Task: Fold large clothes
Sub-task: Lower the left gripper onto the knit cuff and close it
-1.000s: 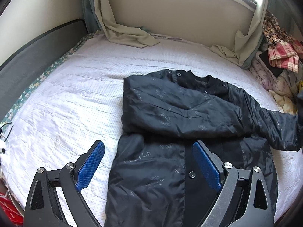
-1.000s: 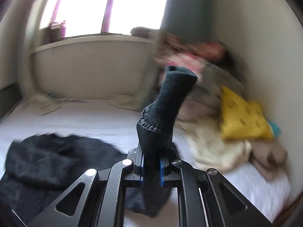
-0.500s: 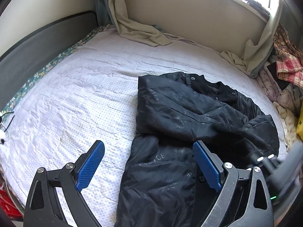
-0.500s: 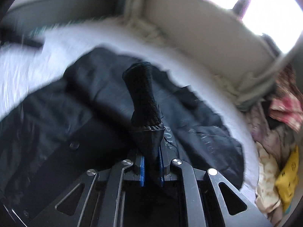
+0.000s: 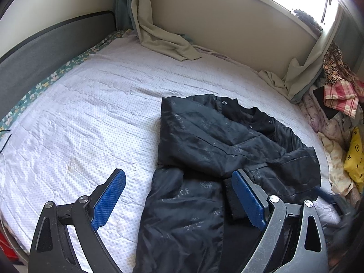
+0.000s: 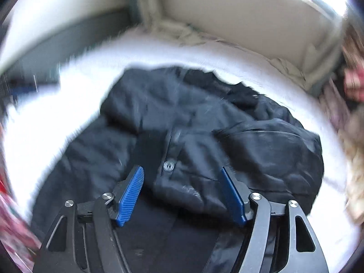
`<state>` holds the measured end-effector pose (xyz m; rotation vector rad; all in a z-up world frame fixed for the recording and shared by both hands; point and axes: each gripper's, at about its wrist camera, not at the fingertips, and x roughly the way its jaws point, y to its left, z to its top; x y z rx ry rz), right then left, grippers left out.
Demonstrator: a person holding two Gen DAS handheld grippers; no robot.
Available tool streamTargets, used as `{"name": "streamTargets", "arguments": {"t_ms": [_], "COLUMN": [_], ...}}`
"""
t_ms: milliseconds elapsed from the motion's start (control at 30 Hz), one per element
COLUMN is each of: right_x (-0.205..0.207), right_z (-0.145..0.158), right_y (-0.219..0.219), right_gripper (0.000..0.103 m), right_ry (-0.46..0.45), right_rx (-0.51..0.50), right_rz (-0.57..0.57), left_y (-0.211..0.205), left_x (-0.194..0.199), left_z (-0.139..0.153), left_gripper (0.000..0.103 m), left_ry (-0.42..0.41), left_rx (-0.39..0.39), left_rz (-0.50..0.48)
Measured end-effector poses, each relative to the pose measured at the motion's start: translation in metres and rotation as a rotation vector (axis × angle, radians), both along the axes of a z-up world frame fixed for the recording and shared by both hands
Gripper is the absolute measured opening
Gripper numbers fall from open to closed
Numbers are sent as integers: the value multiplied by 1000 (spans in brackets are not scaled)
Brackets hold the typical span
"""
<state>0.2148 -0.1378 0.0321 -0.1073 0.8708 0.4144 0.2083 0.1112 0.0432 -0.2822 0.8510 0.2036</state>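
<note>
A black jacket (image 5: 204, 159) lies on the white bedspread (image 5: 95, 118), collar towards the window, both sleeves folded across its front. The ribbed cuff (image 5: 229, 200) of one sleeve rests on the front by my left gripper's right pad. My left gripper (image 5: 177, 195) hovers open above the jacket's lower left edge, holding nothing. In the blurred right wrist view, my right gripper (image 6: 183, 193) hangs over the jacket (image 6: 204, 125) near a snap button (image 6: 168, 166). Its jaws are opening; the pads press on nothing.
A grey headboard (image 5: 45, 50) runs along the left. Beige curtains (image 5: 163, 41) drape onto the bed under the window. A pile of clothes (image 5: 339, 91) and a yellow bag (image 5: 355, 157) crowd the right side.
The right gripper swung down over the jacket, laid the sleeve cuff across the front and let it go, its jaws parting. The left view shifted slightly.
</note>
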Motion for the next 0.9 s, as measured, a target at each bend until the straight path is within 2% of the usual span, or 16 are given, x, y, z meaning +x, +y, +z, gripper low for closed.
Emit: {"name": "streamTargets", "arguments": {"t_ms": [100,167,300,367,467,567,800,900], "right_x": [7,7,16,25,38,37,42,44], "right_z": [28,38,21,6,-8,-6,-11,-14], "right_y": [-40,-60,-99,-111,-128,-145,-160,-162], "right_gripper": [78,82,83,83,83,83,83,83], "right_ry": [-26,-62,-92,-50,13,14,38,44], "right_rx": [138,181,249,228,265,298,325,316], "right_rz": [-124,-187,-308,-347,-384,-408,-433,-433], "left_y": [-9,-16,-27,-33,-42,-53,-69,-68], "left_x": [5,11,26,34,46,55,72,77], "left_z": [-5,-13,-37,-53,-75,-91,-128,-135], "left_gripper": [96,94,87,83,77,75,68,68], "left_ry": [13,33,94,136,190,223,316,317], "left_rx": [0,-1,-51,-104,-183,-251,-330,-383], "left_rz": [-17,-36,-74,-96,-131,-174,-205,-198]}}
